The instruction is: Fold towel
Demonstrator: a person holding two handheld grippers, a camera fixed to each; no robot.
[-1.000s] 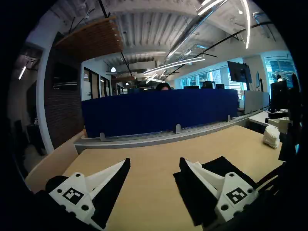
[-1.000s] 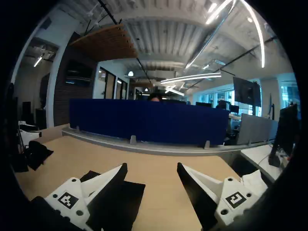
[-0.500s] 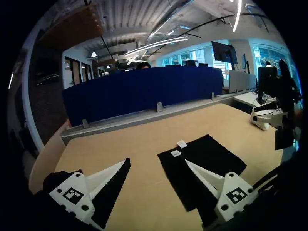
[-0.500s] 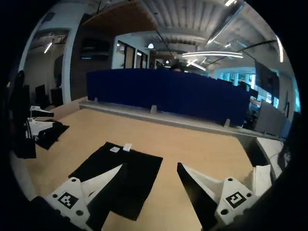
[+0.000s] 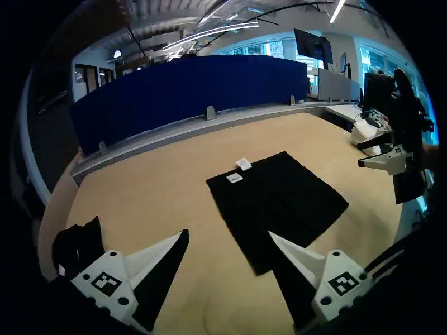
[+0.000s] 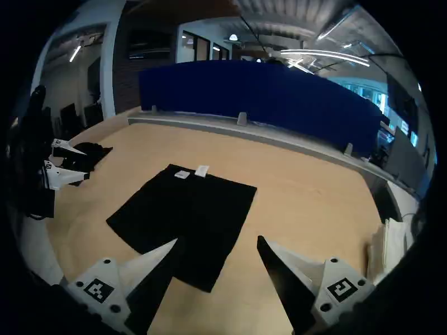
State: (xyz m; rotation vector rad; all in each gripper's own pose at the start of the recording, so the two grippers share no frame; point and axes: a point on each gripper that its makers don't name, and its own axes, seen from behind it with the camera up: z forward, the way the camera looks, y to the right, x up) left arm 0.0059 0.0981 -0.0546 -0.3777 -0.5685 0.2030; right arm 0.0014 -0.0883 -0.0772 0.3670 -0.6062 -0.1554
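**Ahead of both tools: a limp black towel, nothing gripped yet**

Below and in front of the left tool (image 5: 228, 233), the towel (image 5: 276, 201) lies spread flat on the table (image 5: 156, 190), off to that tool's right, with its near corner running in behind the right finger. From the right tool (image 6: 219, 240) the same towel sits ahead and to the left. Its near edge is tucked behind that tool's left finger. Both tools have their fingers spread wide and hold nothing.

I judge the towel to be light, thin and quite soft. It will sag and drape the moment I lift it, and it gives me no stiffness to push against. Because it lies flush with a smooth tabletop, I expect it to slide or bunch rather than rise if I nudge it sideways.

My plan is to pinch a near corner with each tool, coming down low over the edge. The two white tags (image 5: 239, 170) mark the far edge, which is the side to fold toward. A heap of dark cloth (image 5: 78, 245) lies just left of the left tool and should stay out of the grasp.
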